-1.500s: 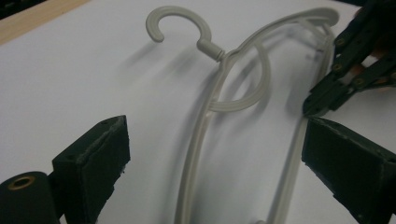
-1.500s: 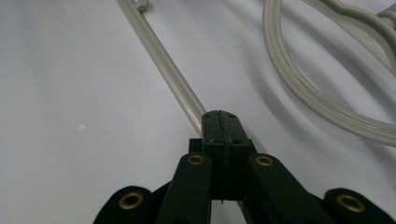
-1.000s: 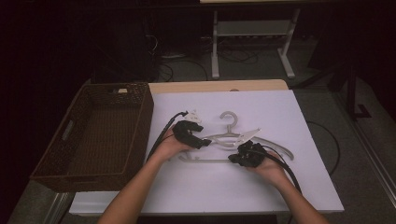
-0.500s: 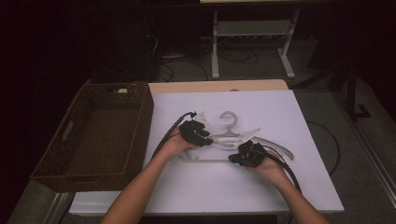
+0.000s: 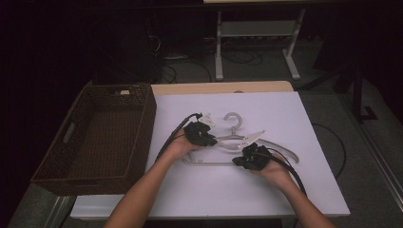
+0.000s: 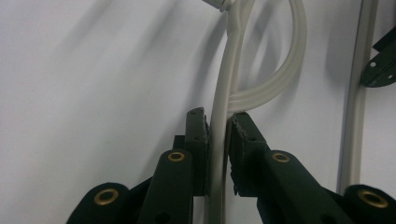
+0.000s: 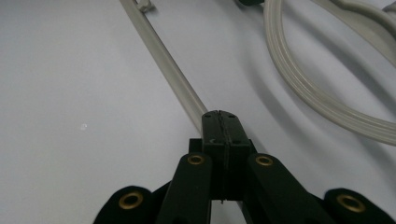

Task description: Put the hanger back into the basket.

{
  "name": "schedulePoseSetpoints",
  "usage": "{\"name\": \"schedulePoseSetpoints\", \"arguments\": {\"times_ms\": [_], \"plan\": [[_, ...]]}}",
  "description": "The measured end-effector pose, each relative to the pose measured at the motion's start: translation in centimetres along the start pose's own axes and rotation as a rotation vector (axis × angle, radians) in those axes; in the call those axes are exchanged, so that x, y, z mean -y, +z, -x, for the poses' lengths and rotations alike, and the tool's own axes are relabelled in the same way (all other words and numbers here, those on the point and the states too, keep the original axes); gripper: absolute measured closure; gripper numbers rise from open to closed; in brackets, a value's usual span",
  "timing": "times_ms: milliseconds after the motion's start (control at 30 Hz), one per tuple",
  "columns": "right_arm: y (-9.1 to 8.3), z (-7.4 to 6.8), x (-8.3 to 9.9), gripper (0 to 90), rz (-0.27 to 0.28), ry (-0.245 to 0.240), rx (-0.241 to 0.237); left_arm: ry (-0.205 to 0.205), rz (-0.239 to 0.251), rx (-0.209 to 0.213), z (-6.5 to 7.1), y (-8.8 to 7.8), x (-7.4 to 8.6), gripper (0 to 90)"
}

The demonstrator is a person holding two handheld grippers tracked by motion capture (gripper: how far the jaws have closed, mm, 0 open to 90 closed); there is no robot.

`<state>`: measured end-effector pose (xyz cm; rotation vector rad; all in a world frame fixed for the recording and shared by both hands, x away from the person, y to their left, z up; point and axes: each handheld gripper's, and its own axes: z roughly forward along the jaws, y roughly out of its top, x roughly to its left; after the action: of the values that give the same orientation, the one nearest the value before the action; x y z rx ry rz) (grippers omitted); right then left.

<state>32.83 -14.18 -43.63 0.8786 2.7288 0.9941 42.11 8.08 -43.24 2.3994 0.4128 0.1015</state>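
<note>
We read no text, label, brand, number or sign on anything here; the surfaces we see carry no legible marking.

A white rectangular tabletop (image 5: 294,118) carries a dark brown woven wicker basket (image 5: 71,161) along its left edge and pale plastic clothes hangers (image 5: 237,138) mid-table.

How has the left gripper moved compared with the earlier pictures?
Yes. In the high view the left gripper has shifted slightly right, away from the wicker basket, its jaws just closing onto the white hanger.
</note>
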Motion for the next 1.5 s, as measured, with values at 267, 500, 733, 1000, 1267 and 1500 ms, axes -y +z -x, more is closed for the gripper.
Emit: {"name": "schedulePoseSetpoints", "arguments": {"times_ms": [267,500,733,1000,1267,1500], "plan": [[-0.8,0.2,0.0,89.5,0.041,0.018,-0.013,-0.030,0.010,0.037,-0.3,-0.4,0.1,82.2],[-2.4,0.0,0.0,81.9,0.110,0.030,-0.015,-0.047,0.027,0.047,-0.1,-0.9,-0.1,82.5],[-4.1,-0.2,0.5,56.2,0.180,0.060,-0.003,-0.050,0.032,0.029,0.4,-2.1,-0.4,82.7],[-6.3,-0.5,2.3,34.7,0.263,0.100,0.024,-0.068,0.066,0.012,1.0,-4.1,-0.9,82.8],[-7.6,-1.3,3.7,28.2,0.333,0.098,0.013,-0.101,0.090,-0.021,1.4,-6.7,-1.6,82.8],[-7.9,-2.0,4.1,23.7,0.365,0.075,0.010,-0.110,0.098,-0.053,1.4,-9.4,-2.5,82.8]]}}
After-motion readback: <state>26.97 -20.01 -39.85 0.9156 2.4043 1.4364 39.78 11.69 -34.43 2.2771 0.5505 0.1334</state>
